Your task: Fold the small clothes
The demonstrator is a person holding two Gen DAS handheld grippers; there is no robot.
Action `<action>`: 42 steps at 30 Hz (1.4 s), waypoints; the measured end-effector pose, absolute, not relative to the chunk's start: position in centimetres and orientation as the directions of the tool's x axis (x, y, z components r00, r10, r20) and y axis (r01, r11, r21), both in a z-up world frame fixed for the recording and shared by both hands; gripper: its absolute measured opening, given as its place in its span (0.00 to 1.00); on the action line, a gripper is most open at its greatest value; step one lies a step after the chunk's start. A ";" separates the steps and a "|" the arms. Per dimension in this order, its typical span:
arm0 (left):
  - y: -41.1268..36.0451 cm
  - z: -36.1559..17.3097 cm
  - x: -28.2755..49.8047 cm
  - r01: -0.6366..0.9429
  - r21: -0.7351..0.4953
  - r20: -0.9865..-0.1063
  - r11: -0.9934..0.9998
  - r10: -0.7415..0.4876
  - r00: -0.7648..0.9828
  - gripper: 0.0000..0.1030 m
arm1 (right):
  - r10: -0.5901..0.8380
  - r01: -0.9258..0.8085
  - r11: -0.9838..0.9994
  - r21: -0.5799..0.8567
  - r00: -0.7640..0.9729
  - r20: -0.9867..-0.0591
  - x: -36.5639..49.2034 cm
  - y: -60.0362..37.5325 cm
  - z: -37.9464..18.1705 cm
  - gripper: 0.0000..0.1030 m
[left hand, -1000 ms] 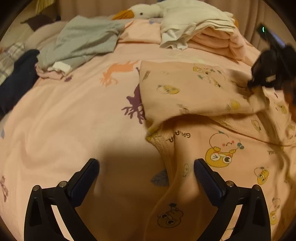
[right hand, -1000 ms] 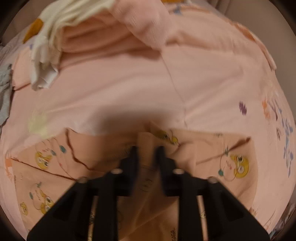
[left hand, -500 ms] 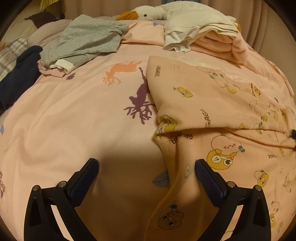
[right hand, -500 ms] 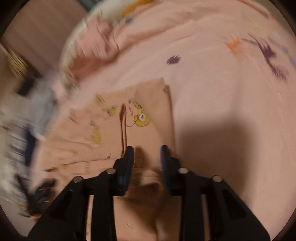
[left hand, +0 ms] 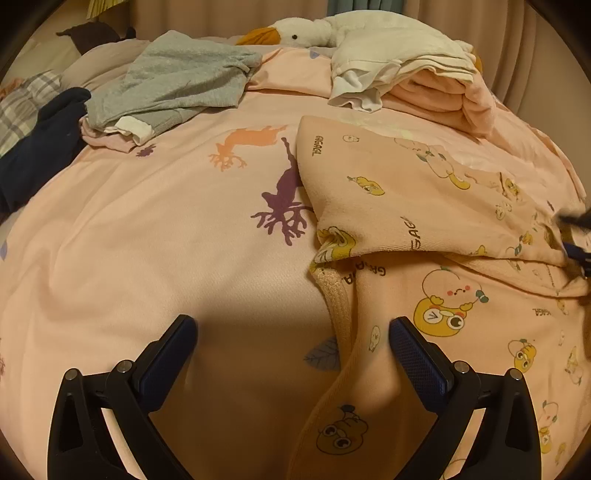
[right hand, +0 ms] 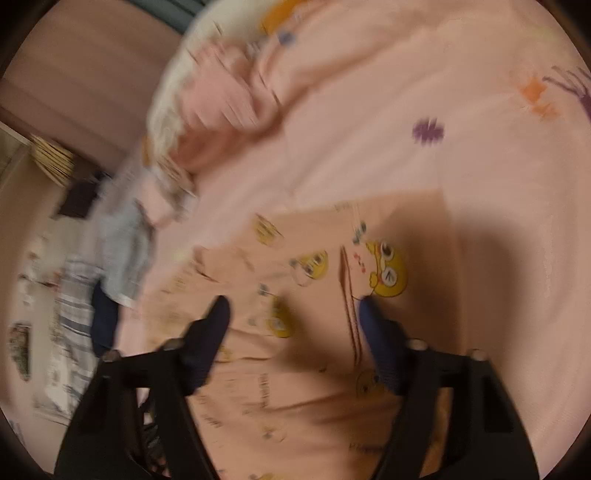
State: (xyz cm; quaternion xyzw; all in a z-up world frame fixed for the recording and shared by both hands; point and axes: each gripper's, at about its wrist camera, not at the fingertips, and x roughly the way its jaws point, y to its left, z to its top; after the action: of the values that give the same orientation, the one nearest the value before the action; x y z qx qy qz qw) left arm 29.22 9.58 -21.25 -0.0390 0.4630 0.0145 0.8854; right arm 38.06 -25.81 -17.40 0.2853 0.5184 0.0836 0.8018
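A peach garment printed with yellow cartoon figures (left hand: 424,229) lies on the pink bed sheet (left hand: 166,240), one part folded over the rest. My left gripper (left hand: 291,332) is open and empty, low over the garment's ribbed left edge (left hand: 338,295). My right gripper (right hand: 293,306) is open and empty over the same garment (right hand: 314,280); that view is blurred by motion. A dark piece of the right gripper shows at the right edge of the left wrist view (left hand: 578,240).
A grey top (left hand: 177,85), a dark navy garment (left hand: 40,147) and plaid cloth (left hand: 22,107) lie at the back left. A plush goose (left hand: 295,31), white cloth (left hand: 388,55) and folded pink fabric (left hand: 443,96) lie at the back right.
My right gripper carried a fold of the peach garment across, then opened and let it go. The folded part now lies flat. My left gripper stayed open in place.
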 end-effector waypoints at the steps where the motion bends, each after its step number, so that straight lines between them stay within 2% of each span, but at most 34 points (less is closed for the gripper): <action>1: 9.6 -21.3 29.2 -0.062 -0.056 -0.821 0.997 -0.010 0.571 1.00 | 0.404 0.155 0.850 0.504 0.422 -0.811 38.4 -25.1 -18.2 0.31; 2: 9.6 -21.2 29.2 -0.062 -0.055 -0.821 0.997 -0.010 0.571 1.00 | 0.365 0.129 0.879 0.458 0.437 -0.822 38.5 -24.5 -18.2 0.26; 3: 9.6 -21.2 29.2 -0.062 -0.054 -0.822 0.997 -0.010 0.570 1.00 | 0.352 0.099 0.893 0.439 0.454 -0.818 38.6 -24.3 -17.8 0.14; 4: 9.5 -21.2 29.3 -0.062 -0.053 -0.823 0.997 -0.009 0.567 1.00 | 0.368 0.064 0.894 0.444 0.462 -0.807 38.6 -24.3 -17.3 0.10; 5: 9.6 -21.1 29.3 -0.066 -0.051 -0.824 0.997 -0.005 0.566 0.99 | 0.384 0.055 0.886 0.461 0.470 -0.795 38.5 -24.5 -16.5 0.09; 7: 9.7 -20.7 29.4 -0.078 -0.046 -0.819 0.996 0.008 0.574 0.86 | 0.426 0.038 0.858 0.513 0.507 -0.749 38.0 -25.6 -14.6 0.08; 8: 9.8 -20.5 29.6 -0.082 -0.049 -0.820 0.995 0.007 0.573 0.84 | 0.434 0.016 0.852 0.523 0.536 -0.724 37.5 -26.2 -13.5 0.08; 10: 10.1 -20.3 30.2 -0.105 -0.072 -0.835 0.992 -0.002 0.551 0.78 | 0.392 -0.013 0.874 0.486 0.609 -0.689 36.5 -27.4 -10.6 0.08; 12: 10.3 -20.3 30.8 -0.130 -0.103 -0.839 0.986 -0.016 0.544 0.78 | 0.327 0.004 0.907 0.422 0.624 -0.710 35.8 -28.7 -9.2 0.08; 14: 9.7 -20.6 31.1 -0.140 -0.073 -0.843 0.987 0.014 0.538 0.78 | 0.278 0.031 0.929 0.368 0.599 -0.751 35.9 -29.2 -10.0 0.11; 15: 8.7 -20.8 31.1 -0.120 -0.005 -0.836 0.993 0.062 0.546 0.77 | 0.267 0.045 0.934 0.354 0.569 -0.778 36.0 -29.4 -11.0 0.16; 16: 8.1 -20.8 31.0 -0.107 0.032 -0.828 0.994 0.086 0.554 0.75 | 0.242 0.072 0.944 0.323 0.516 -0.822 36.4 -29.5 -12.5 0.29; 17: 7.5 -20.8 30.9 -0.090 0.071 -0.818 0.993 0.109 0.564 0.74 | 0.210 0.100 0.953 0.286 0.462 -0.862 36.3 -29.7 -14.0 0.37; 18: 7.2 -20.7 30.9 -0.083 0.086 -0.816 0.993 0.118 0.565 0.71 | 0.180 0.137 0.957 0.255 0.408 -0.895 36.6 -30.0 -15.3 0.41; 20: 7.5 -20.5 30.9 -0.096 0.067 -0.826 0.993 0.109 0.553 0.69 | 0.199 0.194 0.937 0.291 0.387 -0.900 36.3 -31.0 -16.1 0.41; 21: 7.9 -20.3 30.8 -0.115 0.037 -0.834 0.993 0.095 0.544 0.62 | 0.216 0.208 0.924 0.320 0.407 -0.887 36.0 -31.4 -15.7 0.42; 22: 8.2 -20.0 30.5 -0.134 0.009 -0.837 0.991 0.081 0.542 0.46 | 0.205 0.219 0.922 0.320 0.425 -0.882 35.8 -31.8 -14.8 0.42; 24: 8.1 -18.6 29.0 -0.109 -0.044 -0.827 0.993 0.025 0.561 0.30 | 0.156 0.220 0.932 0.288 0.474 -0.867 35.5 -31.6 -12.8 0.43; 26: 7.4 -16.9 27.6 -0.075 0.002 -0.814 0.997 0.045 0.579 0.28 | 0.167 0.137 0.952 0.275 0.518 -0.839 35.2 -29.8 -10.8 0.42; 28: 6.3 -14.9 26.0 -0.067 0.077 -0.773 0.995 0.102 0.627 0.27 | 0.252 0.036 0.946 0.323 0.547 -0.798 34.4 -28.1 -9.8 0.42; 30: 5.1 -13.3 25.3 -0.025 0.079 -0.735 0.997 0.075 0.674 0.27 | 0.328 -0.031 0.928 0.371 0.535 -0.778 33.6 -26.6 -10.2 0.37; 32: 3.6 -13.7 26.0 0.028 0.081 -0.750 0.996 0.043 0.660 0.27 | 0.320 -0.056 0.940 0.336 0.487 -0.813 33.2 -24.6 -12.7 0.27; 33: 2.6 -14.9 26.5 0.057 0.112 -0.781 0.992 0.052 0.622 0.27 | 0.258 -0.047 0.963 0.265 0.437 -0.862 32.8 -23.7 -15.1 0.15; 34: 2.0 -16.1 26.6 0.075 0.136 -0.802 0.988 0.066 0.594 0.27 | 0.213 -0.039 0.976 0.215 0.398 -0.892 32.2 -23.5 -16.6 0.07; 35: 1.7 -17.4 26.4 0.082 0.164 -0.818 0.983 0.089 0.568 0.27 | 0.183 -0.054 0.983 0.176 0.383 -0.905 31.4 -23.3 -18.0 0.06; 36: 1.9 -19.0 25.7 0.075 0.195 -0.831 0.978 0.124 0.542 0.27 | 0.190 -0.109 0.981 0.158 0.456 -0.869 30.0 -23.3 -17.6 0.06; 38: 2.8 -20.1 24.0 0.094 0.190 -0.852 0.977 0.116 0.511 0.27 | 0.146 -0.145 0.985 0.092 0.435 -0.888 27.9 -23.6 -16.5 0.08; 39: 3.5 -19.7 22.6 0.095 0.185 -0.841 0.978 0.108 0.530 0.27 | 0.148 -0.136 0.986 0.100 0.416 -0.897 26.9 -24.1 -15.6 0.15; 41: 4.7 -18.0 20.1 0.074 0.204 -0.815 0.976 0.128 0.565 0.27 | 0.194 -0.140 0.979 0.147 0.428 -0.883 24.6 -25.1 -13.2 0.18; 42: 5.5 -16.8 18.6 0.054 0.212 -0.799 0.976 0.141 0.585 0.28 | 0.212 -0.145 0.976 0.164 0.444 -0.870 23.5 -25.4 -12.3 0.26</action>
State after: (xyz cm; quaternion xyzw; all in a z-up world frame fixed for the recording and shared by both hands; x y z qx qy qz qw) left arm 18.60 5.47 -16.82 0.1073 0.4549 0.0246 0.8837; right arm 23.54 -25.37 -12.31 0.0326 0.5165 0.1049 0.8492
